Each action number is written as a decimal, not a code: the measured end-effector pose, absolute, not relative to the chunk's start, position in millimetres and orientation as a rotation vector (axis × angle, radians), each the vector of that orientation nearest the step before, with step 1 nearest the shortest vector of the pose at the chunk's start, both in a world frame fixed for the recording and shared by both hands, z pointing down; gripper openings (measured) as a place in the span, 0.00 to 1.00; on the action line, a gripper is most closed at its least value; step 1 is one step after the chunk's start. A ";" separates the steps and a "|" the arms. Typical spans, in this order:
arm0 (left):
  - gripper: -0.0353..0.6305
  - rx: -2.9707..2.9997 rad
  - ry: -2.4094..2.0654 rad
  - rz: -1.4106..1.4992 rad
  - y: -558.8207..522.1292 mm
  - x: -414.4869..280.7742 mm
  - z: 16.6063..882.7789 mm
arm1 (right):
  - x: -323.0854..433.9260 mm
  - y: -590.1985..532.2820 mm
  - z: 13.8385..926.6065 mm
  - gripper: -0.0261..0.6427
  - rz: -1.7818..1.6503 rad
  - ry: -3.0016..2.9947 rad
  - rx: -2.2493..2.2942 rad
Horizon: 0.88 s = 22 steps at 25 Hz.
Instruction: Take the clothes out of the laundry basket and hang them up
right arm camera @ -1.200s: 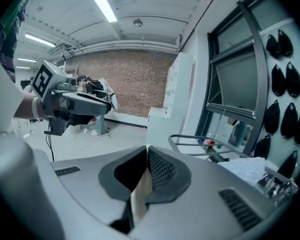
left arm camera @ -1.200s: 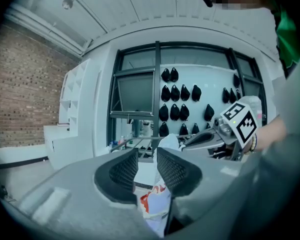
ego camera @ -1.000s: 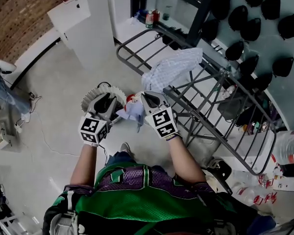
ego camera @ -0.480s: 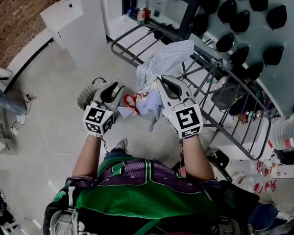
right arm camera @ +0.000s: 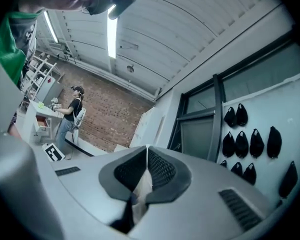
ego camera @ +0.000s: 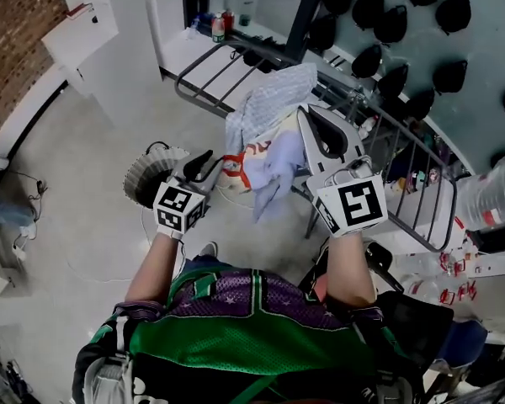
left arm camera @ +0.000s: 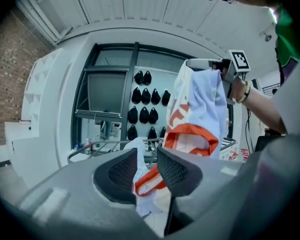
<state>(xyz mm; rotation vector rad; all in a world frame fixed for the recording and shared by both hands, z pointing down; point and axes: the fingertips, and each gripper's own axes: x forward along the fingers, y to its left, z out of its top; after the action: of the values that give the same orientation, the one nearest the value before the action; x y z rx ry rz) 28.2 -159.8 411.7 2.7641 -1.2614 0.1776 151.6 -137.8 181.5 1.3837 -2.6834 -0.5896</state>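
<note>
Pale concrete floor (ego camera: 84, 167) spreads below, and a dark metal drying rack (ego camera: 404, 137) stands across the middle of the head view with one checked cloth (ego camera: 273, 99) already draped over its rails. A garment (ego camera: 273, 162) hangs in the air between the two grippers, in front of the rack and well above the round white laundry basket (ego camera: 147, 175) on the floor to the left. The step in hand looks like spreading this piece before laying it over a free rail. To do that well, draw the grippers apart until the fabric opens flat, carry it over the rail beside the checked cloth, and release only once it balances on both sides. The garment is white to pale blue, thin and limp, with an orange hem (left arm camera: 190, 134) and orange print, and it is crumpled in soft folds. The right gripper (right arm camera: 147, 151) is pressed together on an upper edge of it. The left gripper (left arm camera: 147, 156) seems to pinch a bunched fold of the hem, its pads kept apart by the cloth.
</note>
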 end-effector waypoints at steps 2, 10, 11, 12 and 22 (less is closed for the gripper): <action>0.24 2.779 -1.209 0.193 -161.0 33.3 419.2 | 154.9 -131.9 171.5 0.05 -0.628 -2.659 1.422; 0.28 2.984 -1.018 0.305 -158.7 78.6 423.9 | 183.4 -117.0 151.0 0.05 -0.693 -2.558 1.545; 0.29 3.012 -0.985 0.326 -158.1 86.8 424.2 | 187.1 -116.2 149.9 0.05 -0.690 -2.549 1.558; 0.29 3.044 -0.950 0.354 -156.8 95.7 425.3 | 190.5 -115.3 148.9 0.05 -0.686 -2.543 1.570; 0.26 3.266 -0.708 0.662 -140.6 160.9 449.8 | 218.3 -112.0 146.3 0.05 -0.658 -2.499 1.653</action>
<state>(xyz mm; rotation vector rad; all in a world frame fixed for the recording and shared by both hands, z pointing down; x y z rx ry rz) 160.9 -140.6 449.8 3.2663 -0.7083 0.6624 218.3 -112.0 146.3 1.6529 -2.4987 -0.6577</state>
